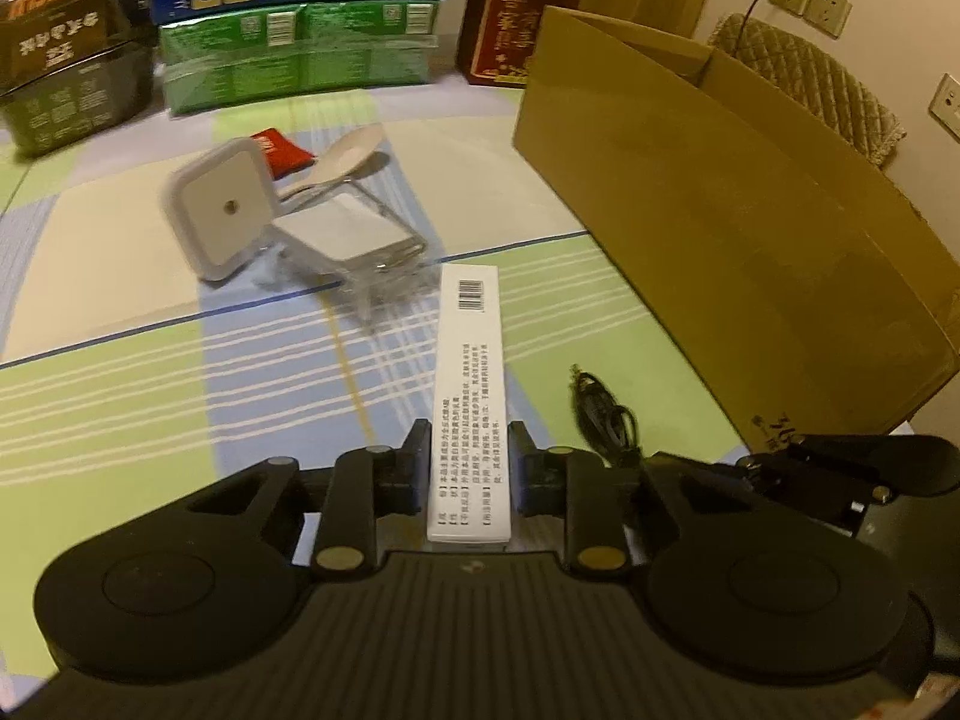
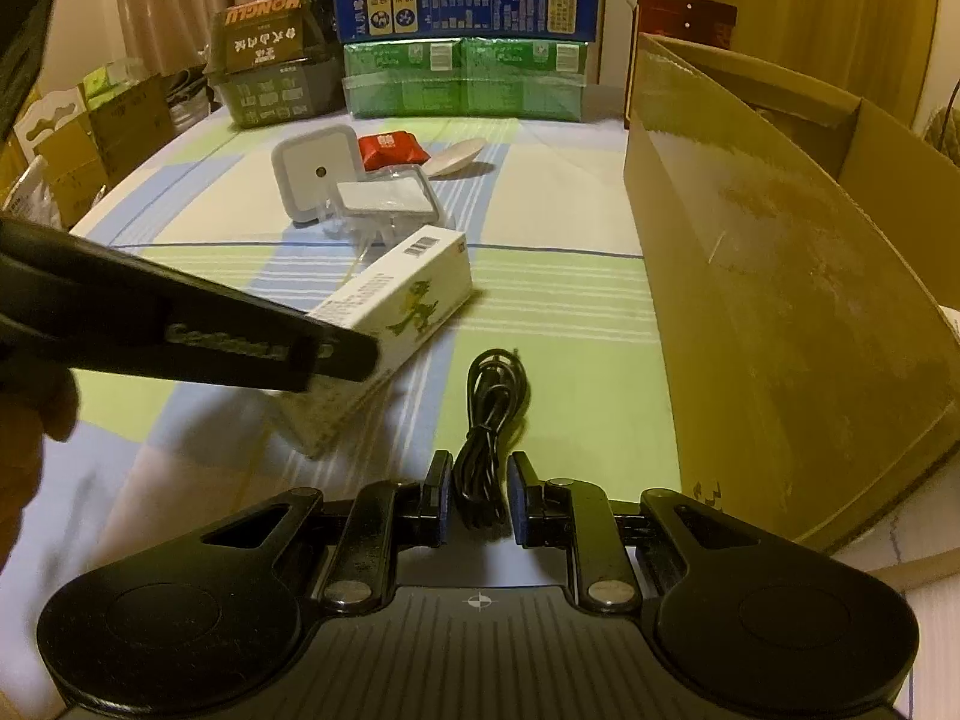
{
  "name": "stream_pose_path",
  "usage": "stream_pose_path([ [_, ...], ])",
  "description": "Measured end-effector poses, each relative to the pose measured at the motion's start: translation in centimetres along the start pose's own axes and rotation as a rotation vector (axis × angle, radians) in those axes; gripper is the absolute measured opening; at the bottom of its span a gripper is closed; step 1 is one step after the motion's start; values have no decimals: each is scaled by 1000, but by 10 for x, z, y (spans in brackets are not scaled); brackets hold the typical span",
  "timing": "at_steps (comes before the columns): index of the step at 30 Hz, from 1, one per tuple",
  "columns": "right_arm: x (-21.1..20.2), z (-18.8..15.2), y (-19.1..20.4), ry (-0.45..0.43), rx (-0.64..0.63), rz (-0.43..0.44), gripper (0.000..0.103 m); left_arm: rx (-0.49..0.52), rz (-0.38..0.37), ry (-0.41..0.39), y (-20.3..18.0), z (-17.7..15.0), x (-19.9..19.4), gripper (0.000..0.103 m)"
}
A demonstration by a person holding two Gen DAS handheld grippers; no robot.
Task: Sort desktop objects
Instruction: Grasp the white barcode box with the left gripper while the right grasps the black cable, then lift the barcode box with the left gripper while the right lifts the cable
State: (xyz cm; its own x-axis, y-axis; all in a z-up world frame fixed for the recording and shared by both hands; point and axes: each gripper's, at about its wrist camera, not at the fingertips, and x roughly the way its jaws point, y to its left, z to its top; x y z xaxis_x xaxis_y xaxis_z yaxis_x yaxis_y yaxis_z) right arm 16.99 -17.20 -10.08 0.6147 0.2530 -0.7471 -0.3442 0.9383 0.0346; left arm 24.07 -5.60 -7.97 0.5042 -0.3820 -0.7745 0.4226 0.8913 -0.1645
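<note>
L gripper (image 1: 469,462) is clamped on the long white carton (image 1: 469,396), fingers pressed against both its long sides near the printed end; seen from the R wrist cam, the carton's gripped end looks raised off the striped tablecloth (image 1: 150,396) while the barcode end points toward the cardboard box (image 1: 750,228), can't tell if that end touches the cloth. R gripper (image 2: 479,498) sits narrow w/ its pads either side of the coiled black cable (image 2: 489,420), which lies on the cloth just beside the cardboard box wall; small gaps show betw. pads and cable, so not gripping it. Farther from the box than the carton: a white square device (image 1: 219,210) tilted up on edge, touching a clear plastic case w/ white insert (image 1: 354,240), a red packet (image 1: 282,150) and a pale spoon (image 1: 354,150) behind them. Green, blue and dark product boxes (image 1: 300,54) stand along the far table edge, next to the cardboard box's far corner.
</note>
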Motion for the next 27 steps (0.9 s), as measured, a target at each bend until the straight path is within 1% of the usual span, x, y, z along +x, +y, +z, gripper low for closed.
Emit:
stream_pose_path([
  [6, -1, 0, 2, 3, -5, 8, 15, -1, 54, 10, 7, -15, -20, 21],
  [8, -2, -1, 3, 8, -4, 17, 11, 1, 71, 13, 8, -20, -27, 21],
  [10, -4, -2, 5, 13, -8, 24, 10, -8, 87, 11, 9, -25, -34, 21],
  [13, -6, -4, 7, 14, -18, 26, 10, -21, 98, 3, 11, -33, -44, 21],
  [18, -5, -5, 7, 9, -17, 29, 11, -32, 104, 4, 15, -38, -46, 21],
  [19, -5, -5, 8, 6, -21, 30, 12, -35, 107, 3, 16, -38, -46, 21],
  [21, -4, -5, 8, 0, -19, 33, 19, -46, 108, -6, 18, -37, -45, 23],
  [23, -3, -5, 6, -4, 1, 41, 29, -54, 109, -18, 20, -36, -46, 26],
  [27, 0, -2, 5, -14, 12, 41, 31, -66, 105, -28, 23, -33, -44, 29],
])
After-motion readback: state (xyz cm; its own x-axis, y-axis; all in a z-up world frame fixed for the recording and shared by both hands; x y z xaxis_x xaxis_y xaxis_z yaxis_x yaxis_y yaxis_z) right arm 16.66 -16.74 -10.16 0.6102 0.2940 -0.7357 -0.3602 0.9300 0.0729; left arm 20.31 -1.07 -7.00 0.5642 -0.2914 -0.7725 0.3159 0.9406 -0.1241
